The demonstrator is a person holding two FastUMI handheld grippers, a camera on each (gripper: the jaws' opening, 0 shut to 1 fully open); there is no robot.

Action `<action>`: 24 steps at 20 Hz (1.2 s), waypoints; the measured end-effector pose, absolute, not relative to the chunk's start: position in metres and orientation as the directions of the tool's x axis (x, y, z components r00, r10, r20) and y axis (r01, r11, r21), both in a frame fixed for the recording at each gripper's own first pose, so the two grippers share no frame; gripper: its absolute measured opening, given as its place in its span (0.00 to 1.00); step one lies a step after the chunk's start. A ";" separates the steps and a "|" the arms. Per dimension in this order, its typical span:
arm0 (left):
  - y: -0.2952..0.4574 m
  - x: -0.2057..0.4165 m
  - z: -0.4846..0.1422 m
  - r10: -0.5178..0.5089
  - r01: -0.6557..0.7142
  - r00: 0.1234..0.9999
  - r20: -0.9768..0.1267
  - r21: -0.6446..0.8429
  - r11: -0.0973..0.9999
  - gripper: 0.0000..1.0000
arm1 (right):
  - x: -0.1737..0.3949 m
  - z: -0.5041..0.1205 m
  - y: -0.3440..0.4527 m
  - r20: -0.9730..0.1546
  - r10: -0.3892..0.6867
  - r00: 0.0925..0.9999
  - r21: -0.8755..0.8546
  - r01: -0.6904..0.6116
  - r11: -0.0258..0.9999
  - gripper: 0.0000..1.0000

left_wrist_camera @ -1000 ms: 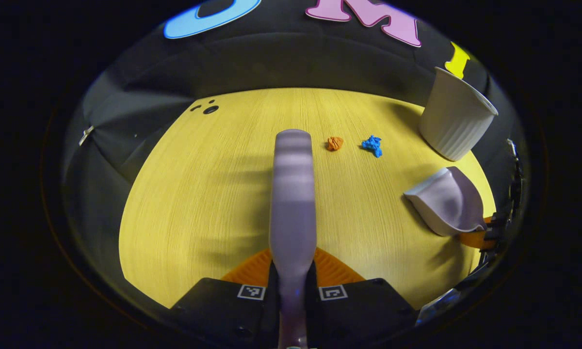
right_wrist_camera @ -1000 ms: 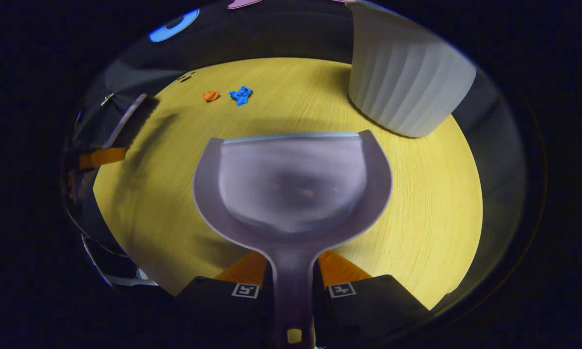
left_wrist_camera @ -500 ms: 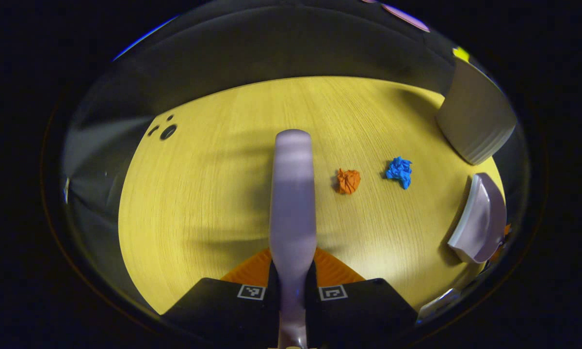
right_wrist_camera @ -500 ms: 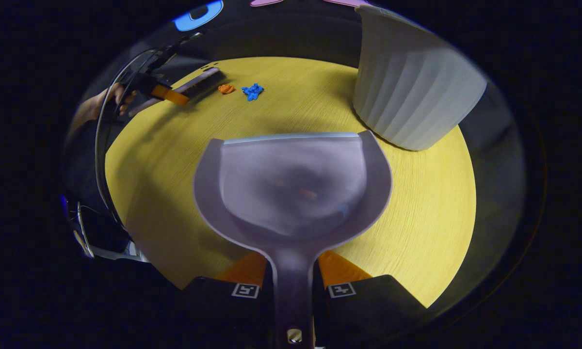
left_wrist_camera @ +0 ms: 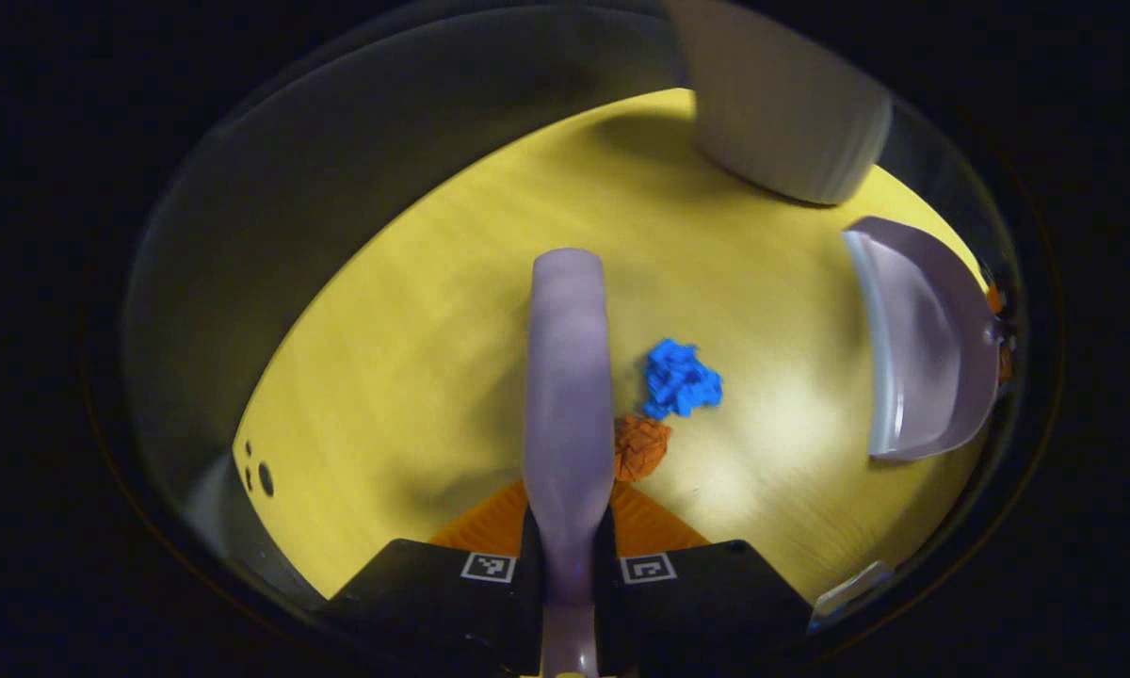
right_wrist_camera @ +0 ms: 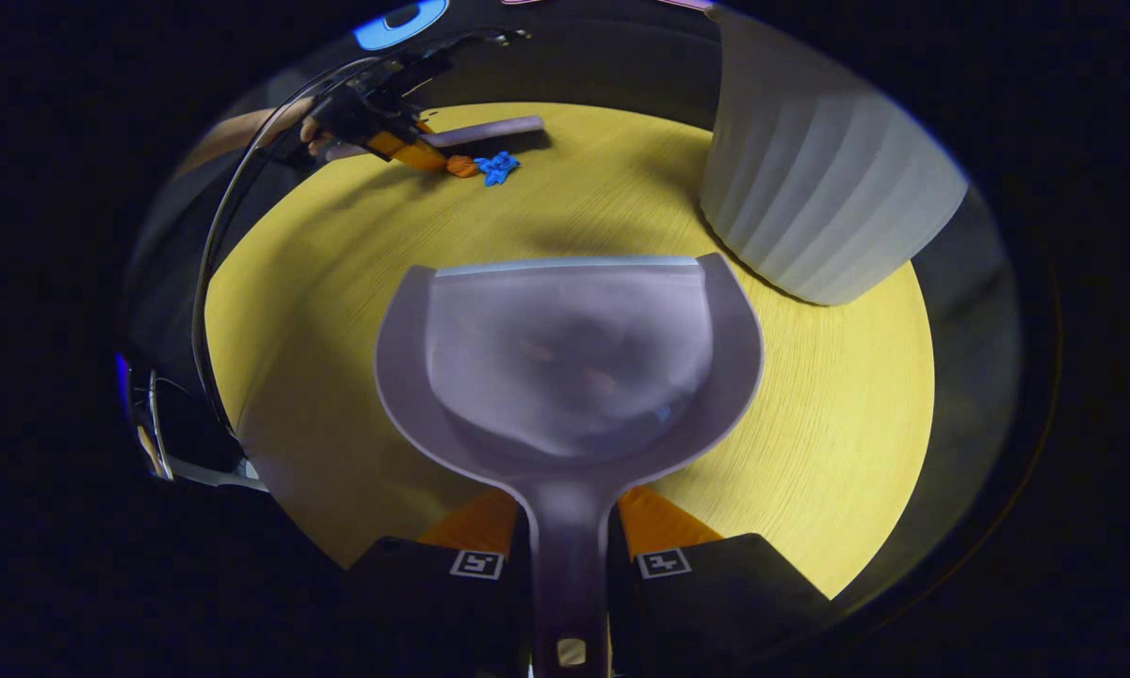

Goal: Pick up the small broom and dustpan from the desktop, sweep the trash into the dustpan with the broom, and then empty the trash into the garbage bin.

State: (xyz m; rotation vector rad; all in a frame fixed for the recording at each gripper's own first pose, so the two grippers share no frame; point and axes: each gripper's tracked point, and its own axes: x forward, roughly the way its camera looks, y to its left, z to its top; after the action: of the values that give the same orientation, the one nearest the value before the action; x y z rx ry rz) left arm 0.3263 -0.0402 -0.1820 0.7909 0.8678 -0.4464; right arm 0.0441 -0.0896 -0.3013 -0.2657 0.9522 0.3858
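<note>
— Left gripper view puts us right at the trash: our left gripper (left_wrist_camera: 570, 565) is clamped on the broom (left_wrist_camera: 568, 377), with the orange scrap (left_wrist_camera: 640, 446) touching its side and the blue scrap (left_wrist_camera: 680, 379) just beside it.

— And the dustpan (right_wrist_camera: 570, 363)?

— Pinched by its handle in our right gripper (right_wrist_camera: 570, 565), empty, well apart from the scraps on the desk (right_wrist_camera: 838, 452). That gap is our worry: over a long push the light wads may roll off the broom's end or split apart.

— Anything in the way?

— We judge not. The bin (right_wrist_camera: 824, 179) stands beside the dustpan, off the sweep line. If we bring the pan in tilted, though, its lip may ride up and the scraps could slip under.
</note>
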 end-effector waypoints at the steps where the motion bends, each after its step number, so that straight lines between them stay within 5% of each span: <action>1: -0.054 0.321 -0.183 -0.047 0.672 0.566 -0.823 0.427 0.605 0.26 | 0.043 -0.301 -0.089 -0.829 0.205 0.520 -0.052 -0.437 0.898 0.37; 10: -0.131 0.252 -0.156 -0.170 0.857 0.347 -0.922 0.238 0.457 0.27 | 0.045 -0.303 -0.084 -0.819 0.214 0.532 -0.070 -0.462 0.884 0.37; 15: -0.155 0.210 -0.162 -0.222 0.847 0.258 -0.940 0.110 0.520 0.26 | 0.040 -0.306 -0.085 -0.807 0.213 0.550 -0.074 -0.453 0.888 0.36; 20: -0.141 0.205 -0.154 -0.262 0.749 0.348 -0.900 0.099 0.655 0.26 | 0.022 -0.310 -0.083 -0.806 0.208 0.554 -0.061 -0.428 0.902 0.33; 24: -0.125 0.180 -0.124 -0.332 0.640 0.450 -0.829 0.041 0.767 0.26 | 0.012 -0.309 -0.087 -0.803 0.174 0.570 -0.090 -0.405 0.910 0.41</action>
State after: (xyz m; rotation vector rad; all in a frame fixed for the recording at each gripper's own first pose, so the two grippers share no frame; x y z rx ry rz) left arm 0.1800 -0.1255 -0.1236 0.3751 0.9227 -0.6186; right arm 0.0117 -0.0873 -0.3092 -0.2777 0.9043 0.3447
